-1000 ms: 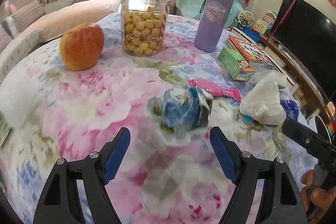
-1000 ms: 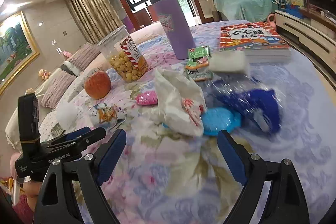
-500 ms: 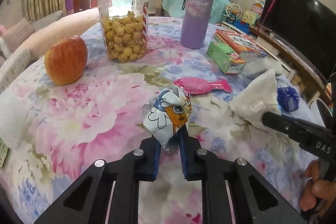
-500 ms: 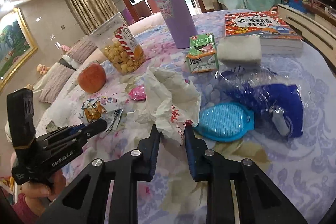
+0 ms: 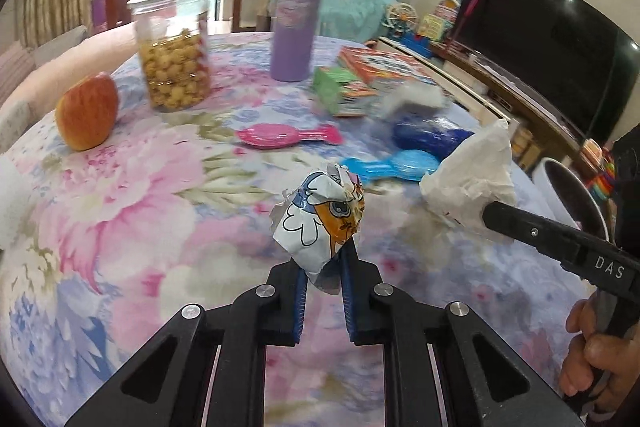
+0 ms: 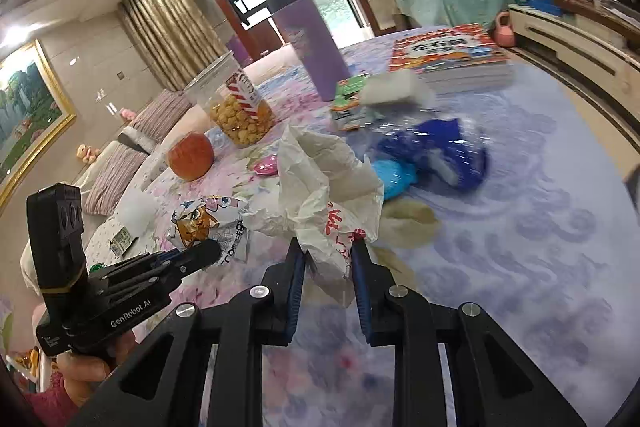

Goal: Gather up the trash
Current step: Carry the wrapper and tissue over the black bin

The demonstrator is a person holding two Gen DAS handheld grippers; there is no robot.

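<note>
the left gripper (image 5: 323, 259) is clenched on a crumpled snack wrapper (image 5: 320, 219), lifted above the flowered tablecloth (image 5: 120, 211). in the right wrist view, the right gripper (image 6: 328, 251) pinches a white paper bag (image 6: 324, 187), near a blue lid (image 6: 394, 177).

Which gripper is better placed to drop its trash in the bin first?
Right, probably. In the left wrist view the right gripper, shut on the crumpled white paper, sits beside the bin. The left gripper, holding the cartoon wrapper, is farther away.
</note>
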